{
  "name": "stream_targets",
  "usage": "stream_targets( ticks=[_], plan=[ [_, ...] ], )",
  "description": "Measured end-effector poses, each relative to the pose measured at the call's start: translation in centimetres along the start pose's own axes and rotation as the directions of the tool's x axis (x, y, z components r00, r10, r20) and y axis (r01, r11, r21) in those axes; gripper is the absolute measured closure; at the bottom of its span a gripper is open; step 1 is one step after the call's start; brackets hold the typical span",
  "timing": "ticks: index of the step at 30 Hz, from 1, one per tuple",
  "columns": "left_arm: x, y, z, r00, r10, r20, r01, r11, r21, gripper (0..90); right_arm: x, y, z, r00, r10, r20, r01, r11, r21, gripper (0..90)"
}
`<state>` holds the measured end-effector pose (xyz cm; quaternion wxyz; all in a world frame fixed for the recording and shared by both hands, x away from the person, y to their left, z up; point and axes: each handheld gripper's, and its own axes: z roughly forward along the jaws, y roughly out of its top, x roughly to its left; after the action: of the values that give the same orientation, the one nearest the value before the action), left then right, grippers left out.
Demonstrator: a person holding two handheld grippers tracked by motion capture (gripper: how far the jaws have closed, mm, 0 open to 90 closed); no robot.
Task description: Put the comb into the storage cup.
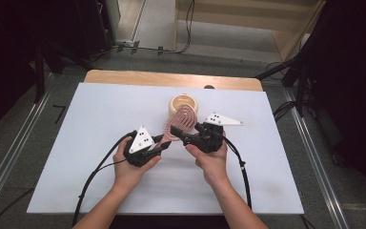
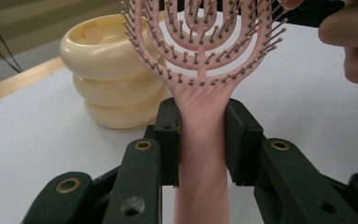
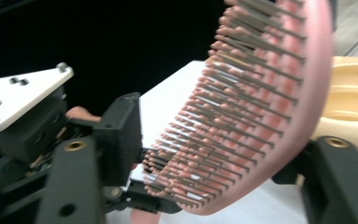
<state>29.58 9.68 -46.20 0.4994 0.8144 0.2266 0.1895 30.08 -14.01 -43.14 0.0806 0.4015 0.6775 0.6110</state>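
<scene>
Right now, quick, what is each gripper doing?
Left gripper: closed on the pink hairbrush handle.
Right gripper: around the brush head, grip cannot be told.

On the desk (image 1: 100,143) there was one pink hairbrush (image 1: 180,123), and just beyond its head stood one cream holder (image 1: 183,102), built as three stacked rings. Two hand-held grippers were near the brush: the left hand-held gripper (image 1: 159,143) at its handle and the right hand-held gripper (image 1: 180,135) at its head. Each carried one grey three-cornered plate and one trailing cable. Two hands held them.
</scene>
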Motion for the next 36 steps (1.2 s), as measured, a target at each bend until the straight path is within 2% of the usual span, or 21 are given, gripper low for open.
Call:
stream_targets(
  ticks=[3,8,10,12,13,15,18,20,22,23,24,27,31,36],
  plan=[
    [-0.1,0.0,0.0,0.9999,0.005,-0.011,-0.005,1.0,-0.003,70.0,-0.1,-0.2,0.0,0.9998,0.007,0.019,-0.007,0.9999,-0.012,44.8],
    [-0.4,-0.1,0.1,0.9995,0.015,-0.026,-0.015,0.9997,-0.017,69.9,-0.3,-0.5,-0.1,0.9991,0.039,0.017,-0.038,0.9986,-0.036,52.4],
    [-0.6,-0.2,0.1,0.9988,0.027,-0.041,-0.028,0.9994,-0.021,69.9,-0.4,-0.5,-0.2,0.9982,0.059,0.0,-0.059,0.9972,-0.046,56.6],
    [-0.7,-0.3,0.3,0.9984,0.04,-0.04,-0.041,0.999,-0.016,69.7,-0.7,-0.5,-0.3,0.9949,0.093,-0.038,-0.095,0.9939,-0.055,60.6],
    [-0.7,-0.3,0.3,0.9987,0.041,-0.03,-0.041,0.9991,-0.012,69.5,-0.9,-0.5,-0.4,0.9923,0.109,-0.059,-0.112,0.9921,-0.056,61.6],
    [-0.6,-0.3,0.4,0.9994,0.034,0.004,-0.034,0.9992,-0.021,66.9,-0.8,-0.5,-0.5,0.9922,0.106,-0.066,-0.11,0.9927,-0.049,61.9],
    [-0.6,-0.3,0.4,0.9995,0.011,0.031,-0.01,0.9993,-0.036,45.6,-0.5,-0.4,-0.6,0.9944,0.065,-0.084,-0.07,0.9958,-0.059,62.0],
    [-0.5,-0.3,0.4,0.9996,-0.01,0.025,0.011,0.9993,-0.036,26.4,-0.3,-0.3,-0.8,0.9954,0.043,-0.086,-0.049,0.9963,-0.07,62.1],
    [-0.2,-0.4,0.3,0.9989,-0.045,0.009,0.046,0.9983,-0.035,10.3,-0.1,-0.3,-1.0,0.9976,0.012,-0.068,-0.017,0.9972,-0.073,62.0],
    [-0.1,-0.5,0.2,0.9981,-0.06,-0.012,0.06,0.9978,-0.029,4.0,-0.1,-0.3,-1.0,0.9983,0.001,-0.059,-0.006,0.9974,-0.072,62.1],
    [0.1,-0.7,0.0,0.9978,-0.067,-0.002,0.067,0.9972,-0.034,0.0,-0.1,-0.3,-1.0,0.9986,-0.012,-0.051,0.008,0.9974,-0.072,62.1],
    [0.6,-1.3,-0.7,0.9971,-0.074,0.018,0.075,0.9954,-0.06,0.0,-0.1,-0.3,-1.0,0.9984,-0.022,-0.053,0.018,0.9972,-0.072,62.1],
    [1.1,-1.7,-1.4,0.9956,-0.092,0.018,0.093,0.9923,-0.081,0.0,0.1,-0.2,-1.2,0.9981,-0.035,-0.051,0.031,0.9961,-0.082,62.1],
    [1.9,-2.7,-3.0,0.996,-0.087,-0.019,0.085,0.9919,-0.094,0.0,-0.1,0.1,-1.6,0.9979,-0.051,-0.04,0.047,0.994,-0.098,62.1]
  ],
)
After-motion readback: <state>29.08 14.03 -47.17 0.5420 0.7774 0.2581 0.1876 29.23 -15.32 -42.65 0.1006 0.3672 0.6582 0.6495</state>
